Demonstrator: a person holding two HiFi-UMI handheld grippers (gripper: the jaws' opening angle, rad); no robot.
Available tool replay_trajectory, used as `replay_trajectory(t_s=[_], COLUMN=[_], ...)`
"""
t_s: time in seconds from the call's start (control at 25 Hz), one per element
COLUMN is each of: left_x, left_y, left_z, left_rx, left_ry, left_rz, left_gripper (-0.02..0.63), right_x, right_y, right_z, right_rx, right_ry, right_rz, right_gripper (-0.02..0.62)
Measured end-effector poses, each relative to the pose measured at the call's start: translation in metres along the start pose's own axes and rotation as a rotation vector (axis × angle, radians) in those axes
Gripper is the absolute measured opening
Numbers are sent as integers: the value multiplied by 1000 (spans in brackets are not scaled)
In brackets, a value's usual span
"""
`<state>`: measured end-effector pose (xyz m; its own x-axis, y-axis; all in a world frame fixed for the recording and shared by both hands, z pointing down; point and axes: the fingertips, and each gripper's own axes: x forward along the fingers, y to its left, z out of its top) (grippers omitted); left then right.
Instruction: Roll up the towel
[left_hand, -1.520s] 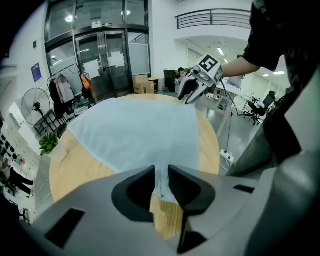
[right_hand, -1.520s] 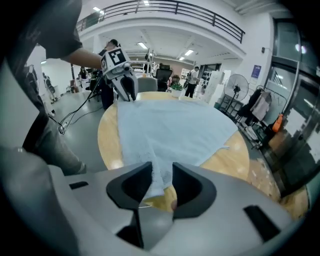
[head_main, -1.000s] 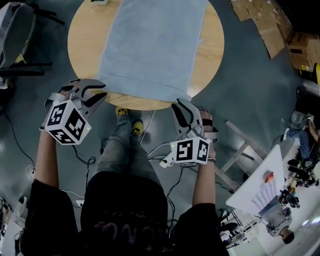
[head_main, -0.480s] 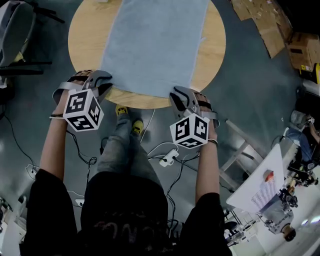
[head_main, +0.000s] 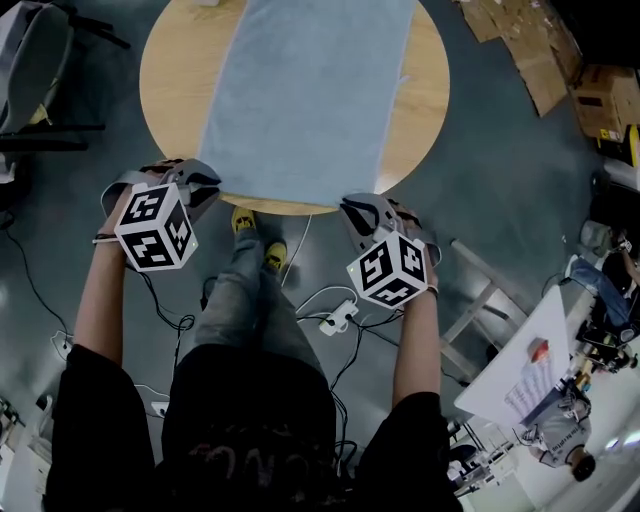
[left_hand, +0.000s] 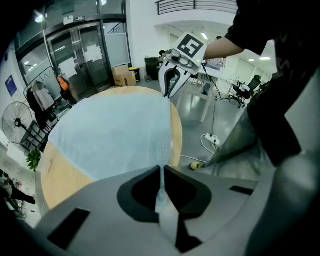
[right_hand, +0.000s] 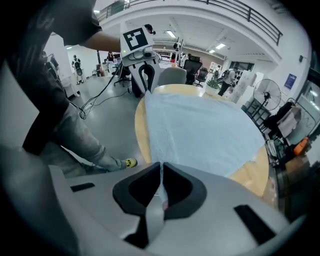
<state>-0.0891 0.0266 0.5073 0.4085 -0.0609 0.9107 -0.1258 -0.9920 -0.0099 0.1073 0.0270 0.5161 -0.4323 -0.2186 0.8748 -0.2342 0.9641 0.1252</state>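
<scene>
A light blue towel (head_main: 300, 90) lies flat on the round wooden table (head_main: 165, 80), and its near edge reaches the table's front rim. My left gripper (head_main: 205, 185) is at the towel's near left corner. In the left gripper view its jaws (left_hand: 161, 172) have just been closing and now pinch the towel's edge (left_hand: 161, 150). My right gripper (head_main: 355, 208) is at the near right corner. Its jaws (right_hand: 161, 172) have likewise just been closing and are shut on the towel's edge (right_hand: 159, 150). Each gripper view shows the other gripper across the towel (left_hand: 170, 82) (right_hand: 142, 75).
The person's legs and yellow shoes (head_main: 258, 240) stand under the table's front rim, with a power strip and cables (head_main: 335, 318) on the floor. Cardboard boxes (head_main: 560, 60) lie at the back right. A chair (head_main: 35, 70) is at the left, and a wooden frame (head_main: 480, 300) and white table (head_main: 530, 370) at the right.
Both grippers came in to the towel's near edge and tilted downward. Their jaws, open a second ago, have closed on the towel's two near corners.
</scene>
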Motion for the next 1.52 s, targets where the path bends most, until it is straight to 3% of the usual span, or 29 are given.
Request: replay_trajectory(t_s=[0.16, 0.24, 0.44, 0.56, 1.08, 1.24, 1.32, 1.52], left_x=[-8, -10, -10, -15, -7, -27, -38, -44], left_y=[-34, -40, -8, 14, 55, 56, 54, 17], left_z=[-1, -3, -1, 4, 2, 2, 1, 16], left_rx=[-22, -43, -52, -72, -147, -144, -130, -17], left_ry=[-1, -10, -39, -69, -122, -137, -129, -92], left_rz=[-138, -166, -41, 12, 86, 132, 161, 183], left_gripper=[31, 31, 44, 54, 86, 104, 104, 103], right_x=[-9, -13, -9, -10, -9, -40, -49, -33], right_y=[27, 34, 8, -9, -51, -43, -26, 4], right_z=[-2, -1, 4, 7, 14, 26, 30, 14], right_rx=[22, 36, 31, 36, 125, 124, 73, -16], right_ry=[3, -6, -17, -25, -118, -179, -168, -119], right_rz=[81, 92, -8, -42, -132, -162, -154, -149], right_gripper=[23, 25, 51, 102, 123, 124, 124, 118])
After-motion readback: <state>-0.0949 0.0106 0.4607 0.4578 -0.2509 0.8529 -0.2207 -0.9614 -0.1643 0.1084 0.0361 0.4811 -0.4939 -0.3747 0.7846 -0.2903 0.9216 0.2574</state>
